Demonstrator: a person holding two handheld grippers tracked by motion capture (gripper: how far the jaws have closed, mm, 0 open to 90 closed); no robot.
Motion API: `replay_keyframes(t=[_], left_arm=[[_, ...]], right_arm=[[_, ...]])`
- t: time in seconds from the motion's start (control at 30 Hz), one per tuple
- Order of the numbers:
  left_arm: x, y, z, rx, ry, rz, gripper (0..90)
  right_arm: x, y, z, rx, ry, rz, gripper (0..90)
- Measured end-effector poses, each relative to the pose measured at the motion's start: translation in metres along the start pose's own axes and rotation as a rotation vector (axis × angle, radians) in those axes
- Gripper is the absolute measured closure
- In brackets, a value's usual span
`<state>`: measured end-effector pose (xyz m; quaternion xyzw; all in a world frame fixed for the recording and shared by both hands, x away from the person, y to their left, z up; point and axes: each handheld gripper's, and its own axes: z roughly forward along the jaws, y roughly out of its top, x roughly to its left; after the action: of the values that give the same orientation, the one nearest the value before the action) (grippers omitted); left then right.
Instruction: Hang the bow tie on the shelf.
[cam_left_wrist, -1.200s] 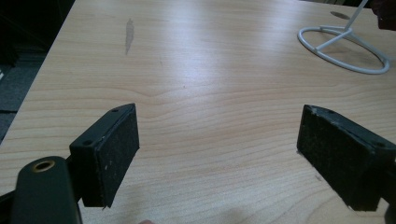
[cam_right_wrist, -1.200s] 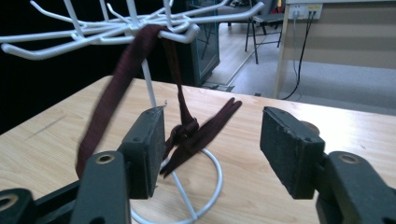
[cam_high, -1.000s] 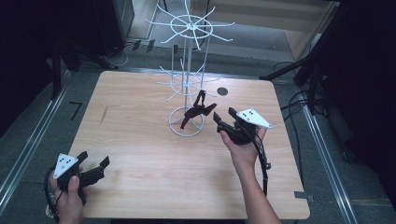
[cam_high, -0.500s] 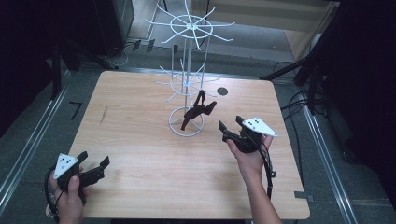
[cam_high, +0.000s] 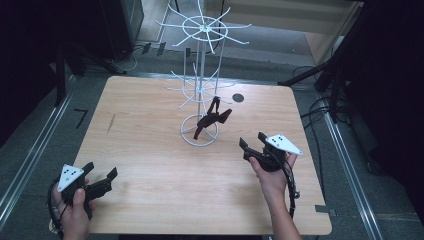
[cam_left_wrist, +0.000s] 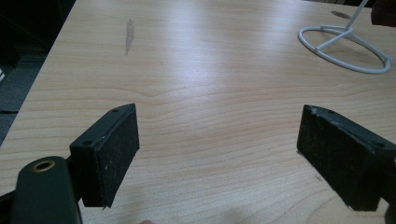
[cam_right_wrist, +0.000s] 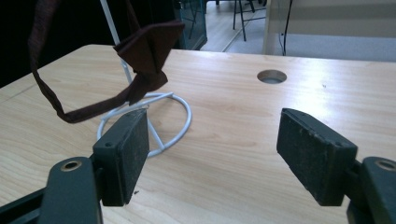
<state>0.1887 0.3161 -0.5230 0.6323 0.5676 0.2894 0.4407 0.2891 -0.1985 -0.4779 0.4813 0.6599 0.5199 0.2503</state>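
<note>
A wooden bench (cam_high: 150, 150) carries a white wire rack (cam_high: 200, 95) with a ring base and hooked arms on two tiers. A dark red bow tie (cam_high: 212, 120) hangs from a lower hook, its strap looping down over the ring. The right tool (cam_high: 254, 145) is held just right of the rack's base, jaws wide apart and holding nothing; in the right gripper view the bow tie (cam_right_wrist: 144, 46) hangs ahead and to the left of the jaws, clear of them. The left tool (cam_high: 102, 177) sits at the near left corner of the bench, well away from the rack, jaws also wide open and empty; its own view looks across bare wood toward the ring base (cam_left_wrist: 345, 46). Risks, as a judgement: the rack looks light and tall, so a knock from the right tool or a sideways pull on the tie could tip or slide it. The thin strap may snag on a hook or the ring, and a pinch on the strap alone may let the soft fabric slip free.
</note>
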Motion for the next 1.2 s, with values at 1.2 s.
replay_keyframes(t=[1.2], left_arm=[[0.000, 0.000, 0.000, -0.001, 0.002, 0.004, 13.8]], right_arm=[[-0.041, -0.056, -0.034, 0.078, -0.049, 0.043, 19.8]])
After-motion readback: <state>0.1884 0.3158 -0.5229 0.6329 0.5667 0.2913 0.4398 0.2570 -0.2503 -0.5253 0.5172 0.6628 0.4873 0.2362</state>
